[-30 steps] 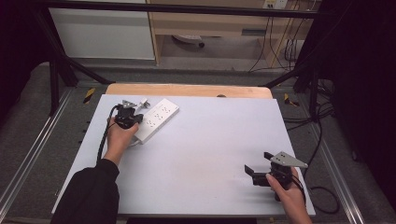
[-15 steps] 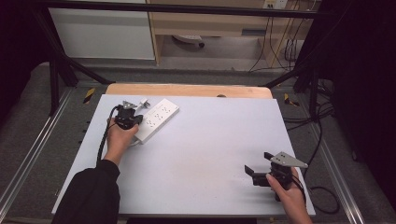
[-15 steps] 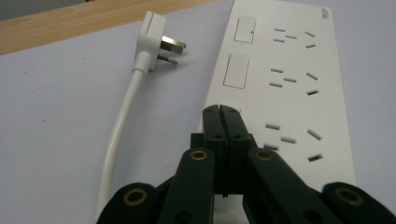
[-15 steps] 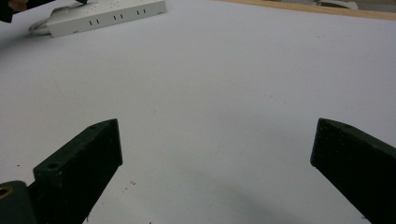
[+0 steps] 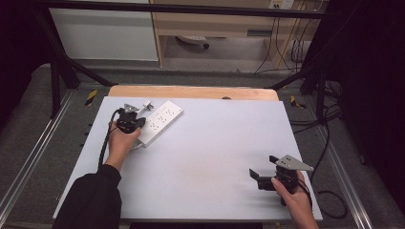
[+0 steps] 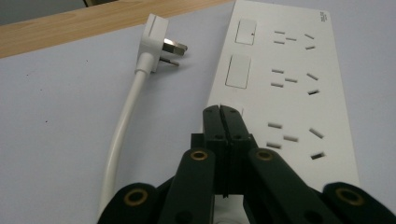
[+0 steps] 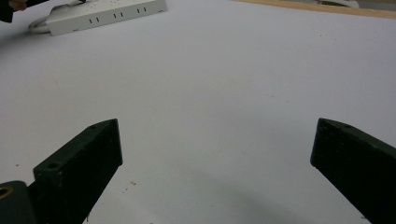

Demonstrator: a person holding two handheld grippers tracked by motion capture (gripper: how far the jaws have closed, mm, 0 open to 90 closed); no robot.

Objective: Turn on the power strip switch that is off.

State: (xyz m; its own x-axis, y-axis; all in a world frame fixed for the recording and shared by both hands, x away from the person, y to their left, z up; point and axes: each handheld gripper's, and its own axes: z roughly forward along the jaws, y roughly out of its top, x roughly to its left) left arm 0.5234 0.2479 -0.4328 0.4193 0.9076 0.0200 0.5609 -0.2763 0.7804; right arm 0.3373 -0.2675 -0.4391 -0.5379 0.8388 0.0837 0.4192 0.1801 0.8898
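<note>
two grippers over pale grey table top (image 5: 205, 157), wooden edge (image 5: 191, 92) at far side. left gripper (image 6: 221, 112) pressed together, tips on white power strip (image 5: 160, 122) at far left; plug (image 6: 156, 42) beside. right gripper (image 7: 215, 168) spread wide, near right. grey carpet floor (image 5: 229, 76), cabinets beyond.

The power strip (image 6: 285, 84) bears small print at one corner, too tiny to read.

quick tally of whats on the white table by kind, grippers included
power strip: 1
plug on a white cable: 1
left gripper, jaws shut over the strip: 1
right gripper, jaws open: 1
total: 4
</note>
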